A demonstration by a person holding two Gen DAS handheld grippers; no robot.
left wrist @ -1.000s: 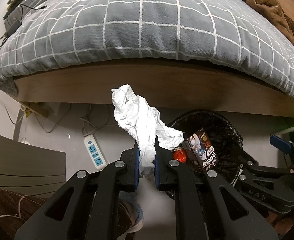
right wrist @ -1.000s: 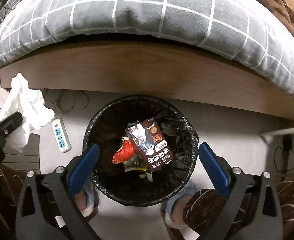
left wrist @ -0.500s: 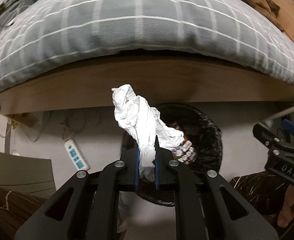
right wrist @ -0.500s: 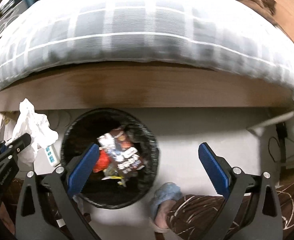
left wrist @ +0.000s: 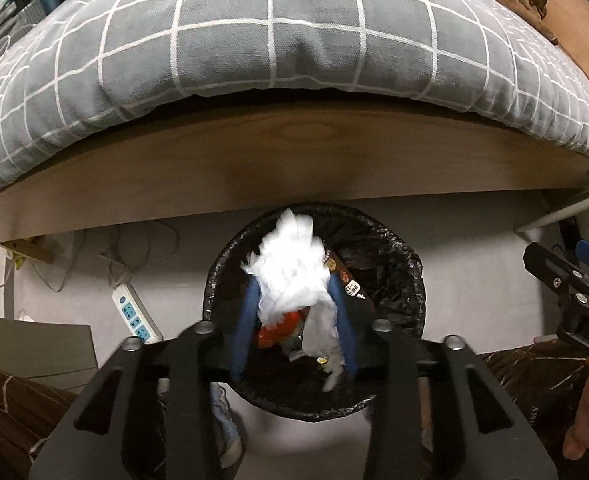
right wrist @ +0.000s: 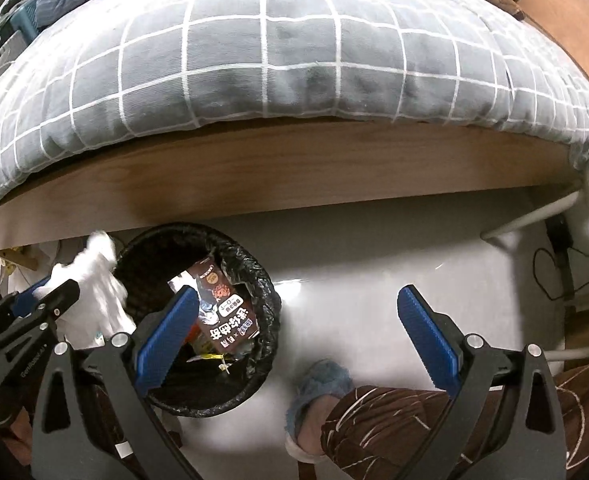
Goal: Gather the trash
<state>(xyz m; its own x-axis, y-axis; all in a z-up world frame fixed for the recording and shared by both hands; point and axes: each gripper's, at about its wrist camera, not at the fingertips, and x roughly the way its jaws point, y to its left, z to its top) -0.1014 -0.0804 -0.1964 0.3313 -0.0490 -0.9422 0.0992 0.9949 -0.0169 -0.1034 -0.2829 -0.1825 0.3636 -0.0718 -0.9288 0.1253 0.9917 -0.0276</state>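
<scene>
A crumpled white tissue (left wrist: 290, 272) hangs blurred between the blue fingers of my left gripper (left wrist: 294, 284), whose jaws are opening and no longer pinch it. It is directly over the black-lined trash bin (left wrist: 410, 264) on the floor by the bed. In the bin lie a brown drink carton (right wrist: 224, 312) and a red wrapper (left wrist: 278, 330). In the right wrist view the tissue (right wrist: 90, 276) and the left gripper (right wrist: 50, 296) sit over the bin's (right wrist: 262, 280) left rim. My right gripper (right wrist: 296, 294) is wide open and holds nothing, over bare floor just right of the bin.
A bed with a grey checked quilt (left wrist: 270, 40) and a wooden side board (left wrist: 294, 152) runs behind the bin. A white power strip (left wrist: 136, 312) with cables lies to its left. A person's blue-slippered foot (right wrist: 318, 384) stands by the bin. White furniture legs (right wrist: 534, 216) stand at the right.
My left gripper moved over the bin and its jaws parted, so the tissue slips down. My right gripper shifted right, off the bin and over the floor.
</scene>
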